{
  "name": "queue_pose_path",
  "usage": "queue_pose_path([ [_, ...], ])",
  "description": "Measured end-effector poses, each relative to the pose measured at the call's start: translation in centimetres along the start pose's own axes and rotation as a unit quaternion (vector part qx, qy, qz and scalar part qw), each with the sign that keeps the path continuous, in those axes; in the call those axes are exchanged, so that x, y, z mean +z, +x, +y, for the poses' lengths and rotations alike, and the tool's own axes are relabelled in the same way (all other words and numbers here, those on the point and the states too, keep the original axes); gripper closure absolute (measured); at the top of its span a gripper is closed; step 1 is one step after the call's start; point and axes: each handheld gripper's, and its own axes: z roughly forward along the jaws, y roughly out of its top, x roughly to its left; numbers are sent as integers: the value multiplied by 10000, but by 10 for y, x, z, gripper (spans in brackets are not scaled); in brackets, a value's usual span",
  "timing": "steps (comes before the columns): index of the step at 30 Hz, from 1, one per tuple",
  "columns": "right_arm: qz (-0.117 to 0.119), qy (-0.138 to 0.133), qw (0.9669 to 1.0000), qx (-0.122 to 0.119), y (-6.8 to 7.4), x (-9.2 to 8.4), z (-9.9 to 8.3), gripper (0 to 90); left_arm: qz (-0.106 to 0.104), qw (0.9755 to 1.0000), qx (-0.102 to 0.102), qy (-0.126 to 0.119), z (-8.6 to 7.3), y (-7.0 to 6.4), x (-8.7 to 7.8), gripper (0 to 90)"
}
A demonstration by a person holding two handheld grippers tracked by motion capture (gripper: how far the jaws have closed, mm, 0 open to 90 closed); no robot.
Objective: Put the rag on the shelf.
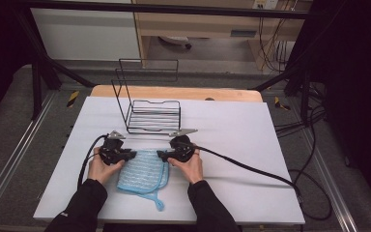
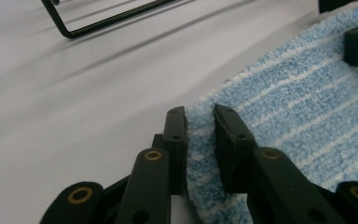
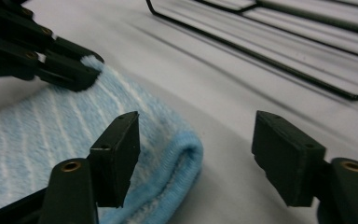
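Blue terry with white stripes sits pinched between the jaws of the left gripper point(image 2: 200, 140): they are closed on the near corner edge of the folded towel point(image 1: 143, 170), pile bulging up between the two black pads. The right gripper point(image 3: 196, 154) has its jaws spread wide with nothing between them; one jaw stands over the towel's rolled, folded edge, the other over bare counter point(image 1: 251, 145) beside it. In the right gripper view the left gripper's jaws are seen farther off, clamped on the towel's far corner.

The towel lies flat on the white counter, between the two grippers, with a small blue hanging loop point(image 1: 158, 203) trailing from its near edge toward the person.

Just beyond the grippers stands a black wire rack point(image 1: 149, 104), with a slatted base and an upright back frame; nothing rests in it.

Both hands come in from the bottom in dark sleeves. The left hand point(image 1: 101, 166) and right hand point(image 1: 189, 166) each grip a tool body, jaws pointing inward toward each other across the towel's far edge. A black cable point(image 1: 251, 169) runs from the right gripper off the counter's right side.
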Motion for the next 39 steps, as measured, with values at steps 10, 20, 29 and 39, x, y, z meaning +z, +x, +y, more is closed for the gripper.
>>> queue_pose_path([
  [10,205,294,9990,278,2,4,-5,583,-4,10000,31,-18,0,1,0,747],
  [20,444,467,9956,682,3,4,-4,765,-43,10000,28,-35,-1,2,0,746],
  [29,571,497,9937,824,1,1,0,807,-136,9998,-79,-85,0,3,-3,795],
  [39,704,170,9946,746,7,-14,6,808,-338,9981,-172,-489,0,6,-27,806],
])
